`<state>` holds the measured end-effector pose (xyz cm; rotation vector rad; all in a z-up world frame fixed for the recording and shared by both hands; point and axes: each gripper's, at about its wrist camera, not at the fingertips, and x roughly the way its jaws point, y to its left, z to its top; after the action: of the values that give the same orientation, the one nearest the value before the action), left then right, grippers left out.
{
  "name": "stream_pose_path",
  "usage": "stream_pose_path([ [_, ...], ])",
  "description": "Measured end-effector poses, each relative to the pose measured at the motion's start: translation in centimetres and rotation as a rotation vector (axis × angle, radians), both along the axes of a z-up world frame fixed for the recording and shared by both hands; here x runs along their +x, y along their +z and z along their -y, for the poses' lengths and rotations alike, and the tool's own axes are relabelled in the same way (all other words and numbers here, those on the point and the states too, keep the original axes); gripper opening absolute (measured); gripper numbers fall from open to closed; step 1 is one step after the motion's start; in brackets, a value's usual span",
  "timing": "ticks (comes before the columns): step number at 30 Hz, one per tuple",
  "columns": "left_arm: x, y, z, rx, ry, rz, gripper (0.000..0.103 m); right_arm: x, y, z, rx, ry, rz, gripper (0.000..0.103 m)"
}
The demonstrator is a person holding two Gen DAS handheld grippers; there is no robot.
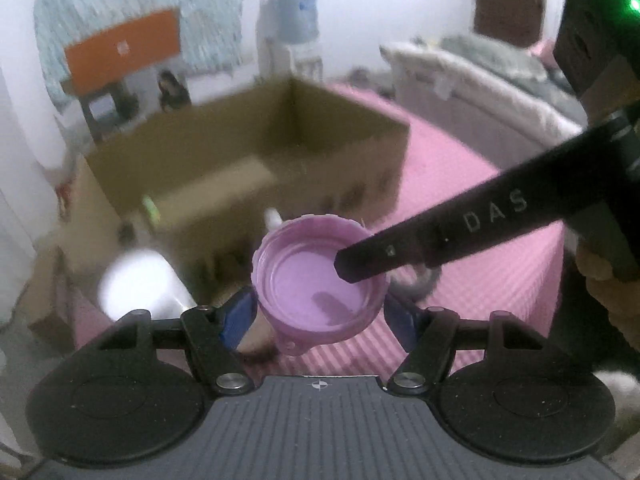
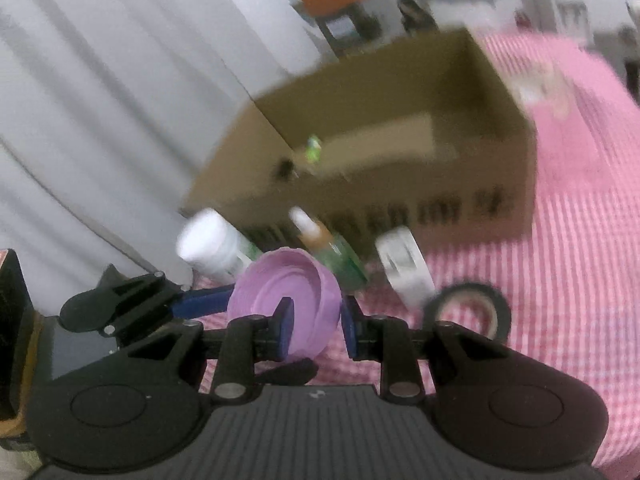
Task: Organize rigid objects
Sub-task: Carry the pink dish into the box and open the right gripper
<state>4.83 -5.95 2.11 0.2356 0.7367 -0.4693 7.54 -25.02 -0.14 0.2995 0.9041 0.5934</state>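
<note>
The round purple plastic lid (image 1: 320,276), hollow side up, is held off the pink checked cloth (image 1: 460,184) by both grippers at once, just in front of the open brown cardboard box (image 1: 248,148) that sits toward twelve o'clock. The left gripper (image 1: 318,314) has its blue pads clamped across the lid's full width, at nine and three o'clock of its rim. The right gripper (image 2: 314,328) pinches the rim wall with its jaws nearly together, one finger inside the hollow and one outside. I'd say the step in hand is carrying the lid to the box; the next move calls for bringing it over the near wall and letting both grips go together so it doesn't tip. The box is nearly bare inside, with only a small green item (image 2: 313,148), too blurred to identify. Left on the cloth by the box front are a white cylindrical jar (image 2: 212,246), a small white-capped bottle with a green label (image 2: 328,248), a white rectangular piece (image 2: 404,268) and a black tape roll (image 2: 468,312). The only legible writing is "DAS" on the right gripper's finger; the print along the box front is smeared beyond reading.
</note>
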Motion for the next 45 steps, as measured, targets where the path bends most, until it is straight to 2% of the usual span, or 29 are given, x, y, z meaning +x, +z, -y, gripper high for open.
stream_pose_path([
  [7,1.9,5.6,-1.8,-0.015,0.052,0.095,0.070,1.6,6.4,-1.8,0.022,0.060,0.152,0.028],
  [11,5.0,6.8,-2.9,-0.004,0.080,0.075,0.070,4.8,8.4,-3.2,0.024,0.112,0.168,0.028],
  [15,9.5,5.8,-4.2,0.003,0.108,-0.047,0.070,9.8,8.0,-4.9,0.012,0.160,0.087,0.028],
  [20,14.5,2.8,-5.3,0.019,0.133,-0.252,0.070,16.3,4.4,-6.9,0.000,0.203,-0.121,0.028],
  [24,16.8,0.7,-4.9,0.092,0.128,-0.359,0.070,19.9,0.9,-7.9,0.002,0.218,-0.292,0.028],
  [28,16.9,-0.5,-4.8,0.180,0.106,-0.395,0.071,22.1,-1.5,-9.2,-0.017,0.265,-0.401,0.029],
  [32,17.4,-1.2,-5.1,0.207,0.095,-0.439,0.072,22.7,-3.3,-10.2,-0.014,0.309,-0.497,0.029],
  [34,17.6,-0.9,-5.1,0.202,0.100,-0.460,0.073,23.6,-4.3,-10.7,-0.018,0.323,-0.534,0.029],
  [41,17.7,-0.3,-4.9,0.169,0.096,-0.498,0.088,23.5,-5.8,-11.9,-0.055,0.368,-0.600,0.032],
  [45,17.2,0.6,-5.1,0.147,0.105,-0.469,0.089,23.3,-5.5,-11.6,-0.049,0.348,-0.592,0.042],
])
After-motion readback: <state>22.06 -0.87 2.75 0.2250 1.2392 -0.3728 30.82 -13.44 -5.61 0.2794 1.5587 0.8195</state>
